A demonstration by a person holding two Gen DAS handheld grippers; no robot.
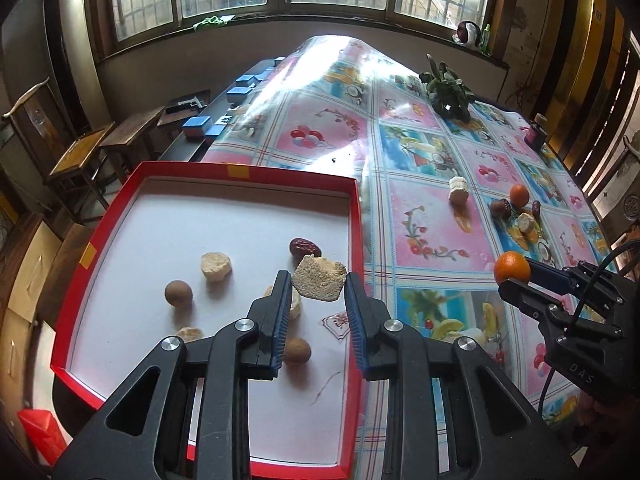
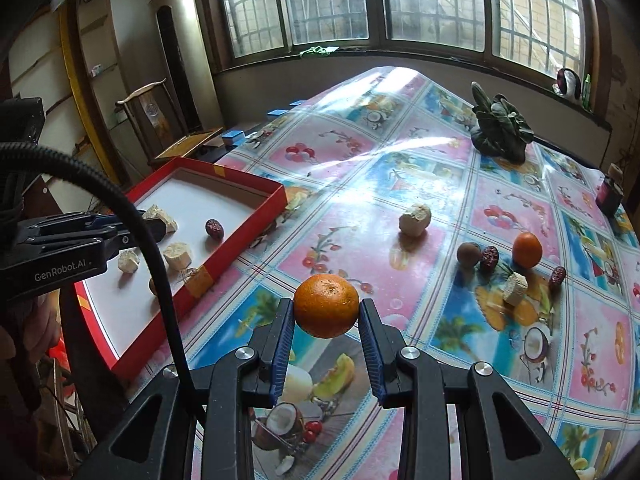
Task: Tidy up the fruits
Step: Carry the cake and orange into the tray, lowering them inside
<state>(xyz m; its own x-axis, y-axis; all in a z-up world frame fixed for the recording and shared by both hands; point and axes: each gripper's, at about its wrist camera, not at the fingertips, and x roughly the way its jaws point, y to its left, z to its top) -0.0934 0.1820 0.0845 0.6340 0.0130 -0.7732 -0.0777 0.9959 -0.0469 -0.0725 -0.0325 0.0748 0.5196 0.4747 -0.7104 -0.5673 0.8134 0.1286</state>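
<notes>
Both tools loaded, above a desk under a glossy patterned cloth. The left tool pinches a rough tan chunk between its blue pads, poised over the red tray near the tray's right wall. The right tool pinches an orange above the cloth, beside the tray but not over it.

In the tray lie a date, two brown balls and several pale chunks. On the desk, well apart from the tray, a second orange, more dates and pale chunks remain unsorted, so the task appears only partly done.

Hazards, as judged: the chunk is gripped only at two edges — it may crumble or twist free. Released from this height, it may strike the date or the wall just below and bounce out. The orange, round and held near the fingertips, could squirt loose and roll along the slick cloth. The two tools converge on one tray — collision is possible.
</notes>
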